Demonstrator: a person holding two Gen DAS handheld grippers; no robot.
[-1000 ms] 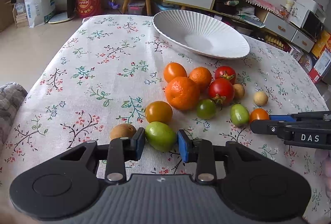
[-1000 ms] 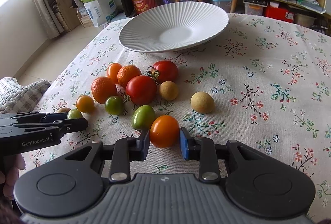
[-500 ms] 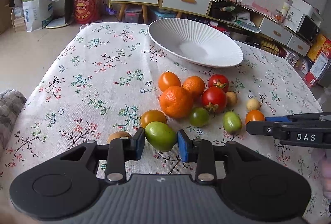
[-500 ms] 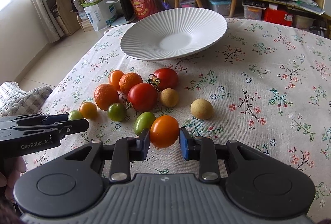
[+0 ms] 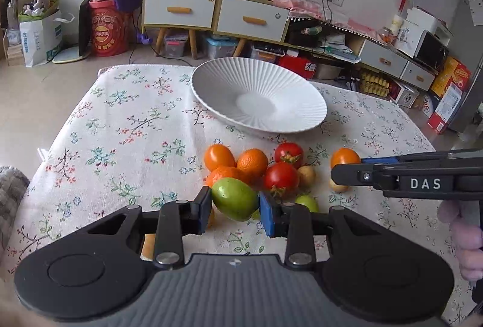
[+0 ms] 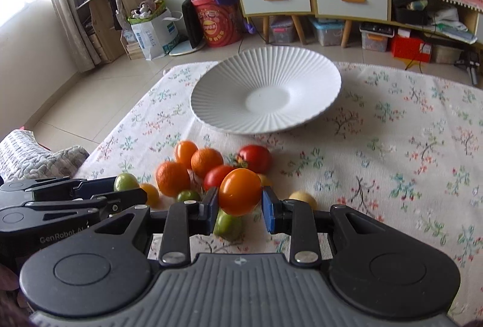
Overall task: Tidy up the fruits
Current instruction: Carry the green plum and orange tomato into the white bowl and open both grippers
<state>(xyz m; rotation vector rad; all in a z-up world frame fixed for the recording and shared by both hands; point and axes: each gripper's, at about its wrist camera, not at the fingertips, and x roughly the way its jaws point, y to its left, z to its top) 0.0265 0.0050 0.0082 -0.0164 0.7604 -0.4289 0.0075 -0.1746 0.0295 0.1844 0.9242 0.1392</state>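
Observation:
My left gripper is shut on a green tomato and holds it above the table. My right gripper is shut on an orange tomato, also lifted; it shows in the left wrist view too. A cluster of oranges, red tomatoes and small green and tan fruits lies on the flowered tablecloth below. A white ribbed plate stands empty beyond the cluster, also in the right wrist view.
The table's far edge drops to the floor. Cabinets and boxes stand behind. A grey cushion lies off the table's left side. The cloth right of the plate is bare.
Both grippers have risen off the table with their fruits and moved forward toward the plate. The fruit cluster now sits below the fingers.

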